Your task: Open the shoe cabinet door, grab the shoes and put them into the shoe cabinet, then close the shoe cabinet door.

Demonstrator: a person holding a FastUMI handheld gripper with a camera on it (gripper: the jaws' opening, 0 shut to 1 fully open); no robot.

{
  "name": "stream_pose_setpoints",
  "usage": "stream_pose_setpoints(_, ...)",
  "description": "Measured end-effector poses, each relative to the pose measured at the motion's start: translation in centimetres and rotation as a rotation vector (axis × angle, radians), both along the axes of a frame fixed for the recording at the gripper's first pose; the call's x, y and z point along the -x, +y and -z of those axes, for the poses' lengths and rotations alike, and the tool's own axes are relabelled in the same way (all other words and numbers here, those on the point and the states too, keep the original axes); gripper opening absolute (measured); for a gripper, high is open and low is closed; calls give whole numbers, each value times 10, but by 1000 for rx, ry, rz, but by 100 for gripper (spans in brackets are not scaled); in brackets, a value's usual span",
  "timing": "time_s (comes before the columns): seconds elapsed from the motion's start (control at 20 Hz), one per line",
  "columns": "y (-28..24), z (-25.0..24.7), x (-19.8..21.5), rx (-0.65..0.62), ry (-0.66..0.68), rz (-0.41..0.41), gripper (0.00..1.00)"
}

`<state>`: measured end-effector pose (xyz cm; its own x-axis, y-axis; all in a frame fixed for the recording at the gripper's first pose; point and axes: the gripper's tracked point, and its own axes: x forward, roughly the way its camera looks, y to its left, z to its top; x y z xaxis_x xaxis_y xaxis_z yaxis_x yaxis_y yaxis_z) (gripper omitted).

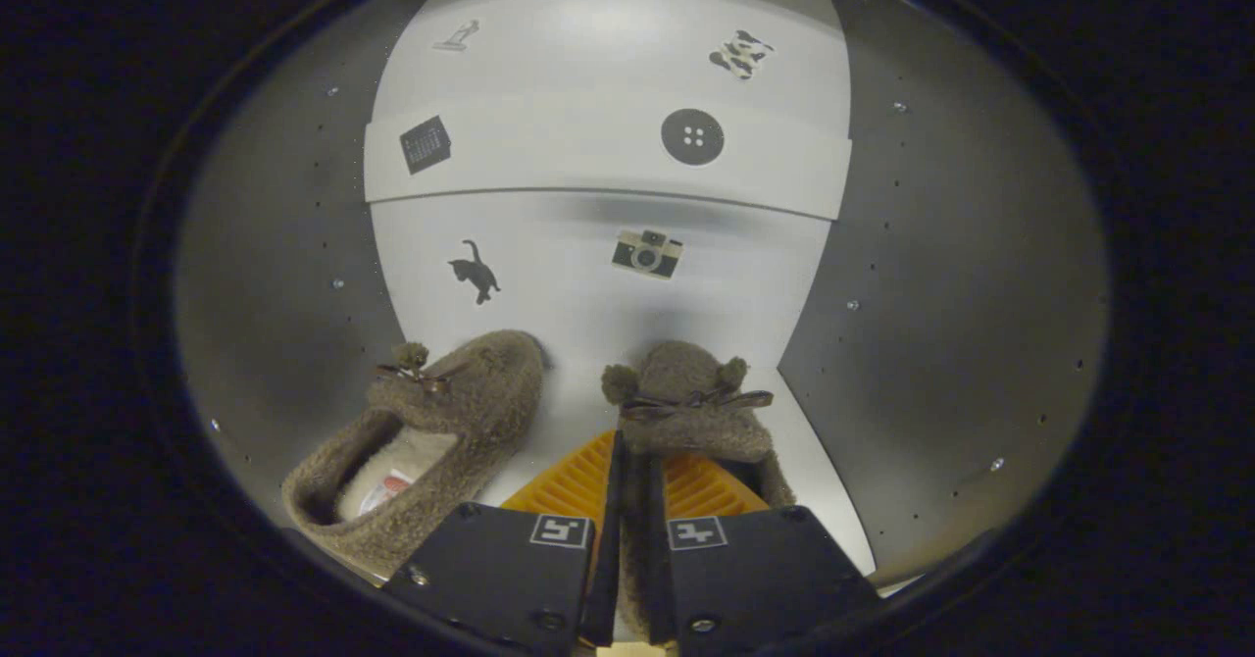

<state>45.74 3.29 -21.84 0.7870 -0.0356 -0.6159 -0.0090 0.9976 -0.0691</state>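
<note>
The claw [632,500] sits at the bottom centre of the frame, its two fingers drawn narrow and pressed on the heel wall of the right slipper [691,412], a strip of brown fleece pinched in the slim gap between them. That slipper runs lengthwise away from the claw, toe toward the upper centre of the frame, its bow and two pompoms facing the camera just beyond the fingertips. The left slipper [431,441] lies at the lower left, just beside the fingers, apart from the held one; its long axis slants, toe toward the centre of the frame and heel opening toward the lower left, pale lining showing inside. Both are within the shoe cabinet [275,275], on its white floor between grey side walls. Stickers mark the white surfaces beyond: a cat [476,272], a camera [647,253], a button [692,136].
</note>
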Motion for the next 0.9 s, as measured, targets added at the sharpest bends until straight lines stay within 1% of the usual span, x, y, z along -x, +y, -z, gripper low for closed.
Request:
stream_pose_setpoints(0.05,-1,-7,3,-12,-27,16,20)
stream_pose_setpoints(0.1,1,-12,9,-27,-40,13,27)
stream_pose_setpoints(0.15,2,-16,18,-24,-38,12,32)
stream_pose_setpoints(0.2,3,-28,30,-19,-47,2,38)
stream_pose_setpoints(0.3,6,-55,46,-9,-106,-9,49)
stream_pose_setpoints(0.35,6,-75,53,0,-141,-9,60)
stream_pose_setpoints(0.4,3,-85,64,20,-155,12,71)
stream_pose_setpoints(0.5,15,-107,91,-5,-175,-11,93)
stream_pose_setpoints(0.6,25,-134,123,-15,-200,-37,93)
stream_pose_setpoints(0.7,31,-168,158,11,-226,-60,93)
stream_pose_setpoints(0.85,46,-222,225,28,-280,-107,93)
stream_pose_setpoints(0.9,48,-238,252,33,-285,-113,96)
